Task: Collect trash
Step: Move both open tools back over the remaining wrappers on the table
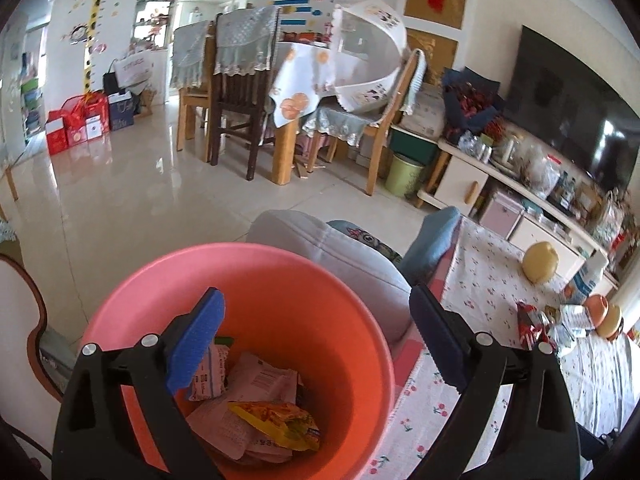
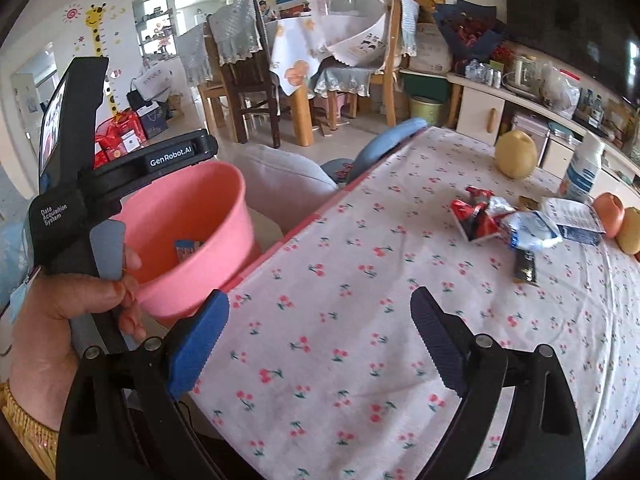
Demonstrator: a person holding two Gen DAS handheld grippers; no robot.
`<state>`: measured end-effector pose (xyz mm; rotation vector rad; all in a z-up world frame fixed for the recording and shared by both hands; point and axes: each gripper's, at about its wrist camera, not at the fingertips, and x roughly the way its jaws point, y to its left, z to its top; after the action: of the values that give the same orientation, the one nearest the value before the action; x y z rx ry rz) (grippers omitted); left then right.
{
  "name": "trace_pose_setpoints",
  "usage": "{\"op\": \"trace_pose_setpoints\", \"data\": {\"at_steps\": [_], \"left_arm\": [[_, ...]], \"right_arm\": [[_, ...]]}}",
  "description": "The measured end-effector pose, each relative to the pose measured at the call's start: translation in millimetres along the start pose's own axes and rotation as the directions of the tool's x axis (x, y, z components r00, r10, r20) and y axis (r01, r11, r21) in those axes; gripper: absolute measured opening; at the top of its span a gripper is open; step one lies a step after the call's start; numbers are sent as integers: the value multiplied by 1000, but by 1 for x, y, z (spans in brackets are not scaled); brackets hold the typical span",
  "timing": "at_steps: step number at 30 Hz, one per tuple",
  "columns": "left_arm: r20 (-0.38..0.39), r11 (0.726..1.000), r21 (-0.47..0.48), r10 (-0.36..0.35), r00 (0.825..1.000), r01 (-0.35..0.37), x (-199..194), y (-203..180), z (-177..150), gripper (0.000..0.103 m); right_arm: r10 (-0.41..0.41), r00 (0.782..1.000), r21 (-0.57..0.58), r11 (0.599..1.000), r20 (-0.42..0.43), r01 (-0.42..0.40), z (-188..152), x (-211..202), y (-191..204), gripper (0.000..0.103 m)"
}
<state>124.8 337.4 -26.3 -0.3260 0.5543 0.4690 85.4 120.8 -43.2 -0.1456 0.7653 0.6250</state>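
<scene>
In the left wrist view a pink bucket [image 1: 240, 320] stands beside the table, holding white papers [image 1: 260, 384] and a yellow snack wrapper [image 1: 276, 420]. My left gripper [image 1: 316, 292] hangs open over the bucket's mouth with nothing between its blue pads. In the right wrist view my right gripper [image 2: 320, 294] is open and empty above the cherry-print tablecloth [image 2: 360, 240]. Further right on the table lie a red wrapper [image 2: 476, 216], a white-and-blue wrapper [image 2: 528, 232], a dark packet [image 2: 526, 266] and a small printed box [image 2: 576, 220]. The bucket [image 2: 188, 220] sits off the table's left edge.
A hand [image 2: 60, 312] holds the left tool's black body [image 2: 72, 208] beside the bucket. A pear [image 2: 516, 154], a white bottle [image 2: 582, 172] and an apple [image 2: 610, 214] stand on the table. A grey cushion [image 1: 340, 252] lies behind the bucket; dining chairs and a TV cabinet stand beyond.
</scene>
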Motion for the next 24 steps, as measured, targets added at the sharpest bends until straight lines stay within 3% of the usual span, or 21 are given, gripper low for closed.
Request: {"op": "trace_pose_setpoints", "data": {"at_steps": [24], "left_arm": [[-14, 975, 219, -35, 999, 37, -6, -94, -19, 95]], "right_arm": [[-72, 997, 31, 997, 16, 71, -29, -32, -58, 91]]}}
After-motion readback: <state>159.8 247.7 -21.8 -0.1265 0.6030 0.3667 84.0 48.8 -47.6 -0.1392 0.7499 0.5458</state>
